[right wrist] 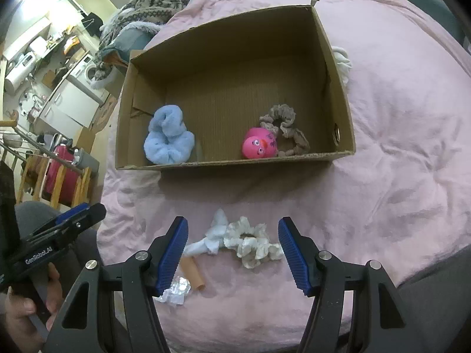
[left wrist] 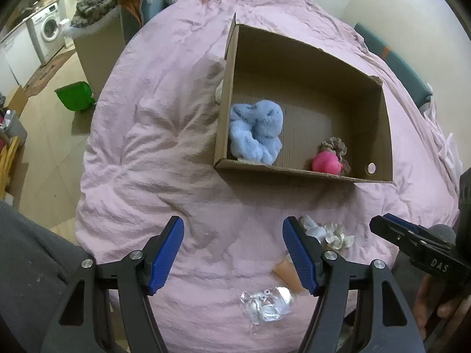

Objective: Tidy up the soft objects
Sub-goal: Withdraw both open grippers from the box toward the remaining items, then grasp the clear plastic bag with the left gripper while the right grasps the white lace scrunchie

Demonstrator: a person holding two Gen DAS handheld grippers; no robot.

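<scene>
Cream scrunchie (right wrist: 253, 245) between right fingers (right wrist: 290, 250), untouched | left gripper (left wrist: 234, 250) spread

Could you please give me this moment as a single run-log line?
left gripper: open, empty | right gripper: open, over cream scrunchie | box: blue scrunchie, pink toy, taupe scrunchie

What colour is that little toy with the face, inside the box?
Bright pink toy, with an orange-red beak; clearest in the right wrist view.

Box (right wrist: 338, 88) on bed (right wrist: 397, 176) w/ duck (right wrist: 259, 147) inside (scrunchie (right wrist: 250, 242) in front).
</scene>
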